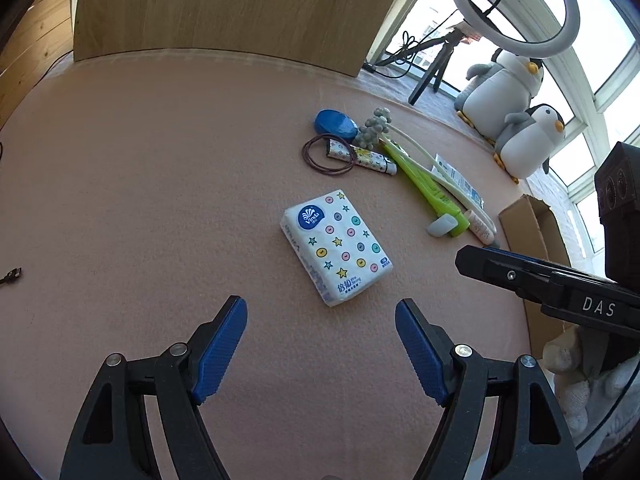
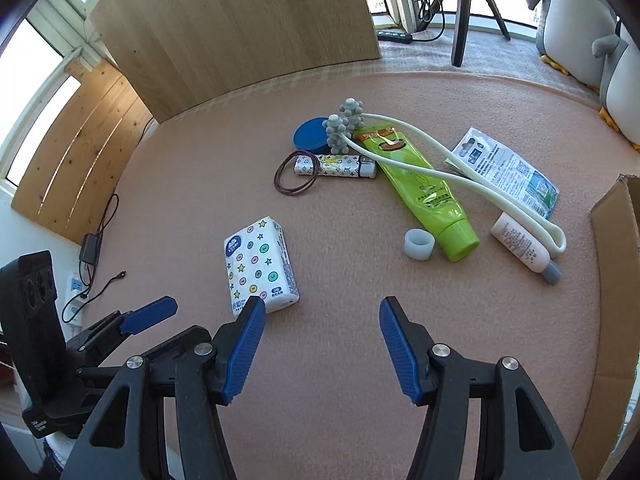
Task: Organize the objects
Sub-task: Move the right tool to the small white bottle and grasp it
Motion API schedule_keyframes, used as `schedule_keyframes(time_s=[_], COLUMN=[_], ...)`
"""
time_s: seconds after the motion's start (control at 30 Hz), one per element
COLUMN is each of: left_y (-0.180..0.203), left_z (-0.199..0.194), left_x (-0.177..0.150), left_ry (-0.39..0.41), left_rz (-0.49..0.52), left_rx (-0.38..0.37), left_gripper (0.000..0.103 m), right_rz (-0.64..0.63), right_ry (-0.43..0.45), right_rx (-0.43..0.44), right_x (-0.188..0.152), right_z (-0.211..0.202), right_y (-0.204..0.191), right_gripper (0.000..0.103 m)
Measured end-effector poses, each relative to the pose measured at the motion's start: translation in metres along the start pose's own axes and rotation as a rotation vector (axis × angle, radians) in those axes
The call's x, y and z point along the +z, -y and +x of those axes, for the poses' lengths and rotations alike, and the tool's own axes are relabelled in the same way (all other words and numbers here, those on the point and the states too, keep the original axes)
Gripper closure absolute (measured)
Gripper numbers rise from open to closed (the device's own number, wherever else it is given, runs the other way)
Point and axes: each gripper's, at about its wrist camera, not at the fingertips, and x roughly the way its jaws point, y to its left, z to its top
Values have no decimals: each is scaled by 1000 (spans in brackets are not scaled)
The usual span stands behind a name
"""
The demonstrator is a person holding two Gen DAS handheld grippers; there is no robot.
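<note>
A white tissue pack [image 1: 336, 246] [image 2: 260, 266] printed with stars and buttons lies on the pink mat, just ahead of my open, empty left gripper [image 1: 320, 312]. Behind it lies a cluster: a blue round tin [image 1: 335, 123] [image 2: 313, 135], dark hair ties [image 1: 329, 155] [image 2: 295, 172], a patterned tube [image 1: 362, 156] [image 2: 336, 166], a green tube [image 1: 430, 192] [image 2: 424, 188], a white neck massager [image 1: 424, 160] [image 2: 452, 180] with grey knobbed heads, a translucent ring [image 1: 441, 226] [image 2: 419, 243], a small white bottle [image 1: 482, 226] [image 2: 524, 250] and a printed sachet [image 2: 506, 168]. My right gripper [image 2: 322, 308] is open and empty, over bare mat.
A cardboard box [image 1: 532, 220] [image 2: 618, 280] stands at the mat's right edge. Two plush penguins [image 1: 516, 120], a ring light [image 1: 512, 4] and a tripod [image 2: 460, 4] are behind. A wooden panel [image 1: 240, 4] backs the mat. Cables and a power strip [image 2: 76, 284] lie at the left.
</note>
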Motion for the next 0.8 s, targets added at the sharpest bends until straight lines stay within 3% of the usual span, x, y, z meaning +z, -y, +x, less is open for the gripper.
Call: schedule_keyframes(time_s=[0.3,0.4,0.5,0.8], left_y=[-4,-2,3,65], left_z=[11,9,8,25], left_x=[4,4,8,27], left_ry=[-17,-6,7,25], left_rz=[32,38,40,116], left_rx=[-54,-58,-54,-70], left_gripper=[24,24,24,24], right_rz=[136,199,279,388], right_ry=[46,64,77,116], right_rx=[-38,-90,-64,-64], right_x=[14,20,20,11], right_z=[-6,-11,-19,-39], right_y=[27,52,80,144], right_gripper=[48,59,64,66])
